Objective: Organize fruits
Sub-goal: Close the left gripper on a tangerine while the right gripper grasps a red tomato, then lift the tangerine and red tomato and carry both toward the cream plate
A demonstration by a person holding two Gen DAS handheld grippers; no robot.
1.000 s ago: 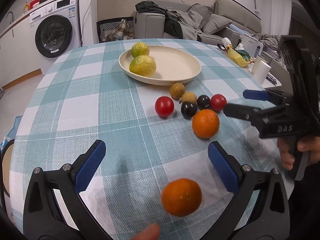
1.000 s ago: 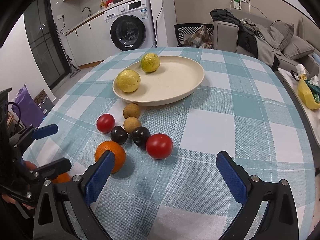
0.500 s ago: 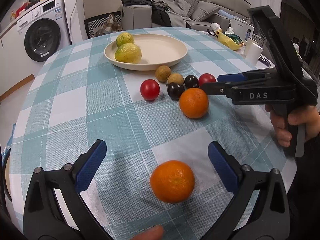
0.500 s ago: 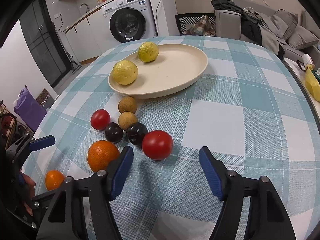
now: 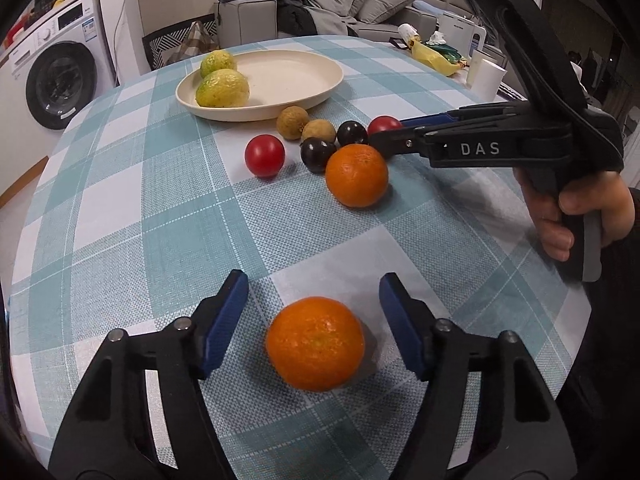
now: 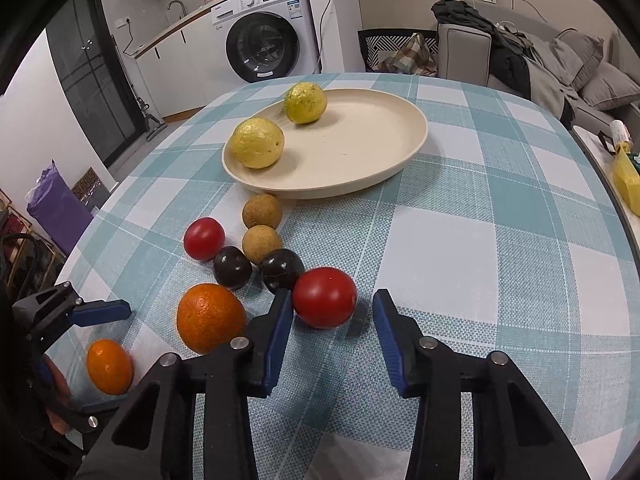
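Note:
My left gripper (image 5: 313, 302) is open around a small orange (image 5: 315, 343) lying on the checked tablecloth, with gaps on both sides. My right gripper (image 6: 331, 316) is open around a red tomato (image 6: 324, 297); its left pad is close to or touching it. A bigger orange (image 6: 211, 317), two dark plums (image 6: 232, 267), two brown longans (image 6: 262, 211) and a second tomato (image 6: 204, 238) lie beside it. A cream plate (image 6: 360, 152) behind holds two yellow-green fruits (image 6: 257, 143).
The round table's right edge (image 5: 568, 280) is near the right hand. Beyond it a side table holds a white cup (image 5: 486, 78) and a yellow bag (image 5: 434, 58). A washing machine (image 6: 266, 46) and a sofa (image 6: 540, 60) stand behind the table.
Both grippers have moved forward and narrowed. The left now straddles the small orange; the right has closed in around the red tomato.

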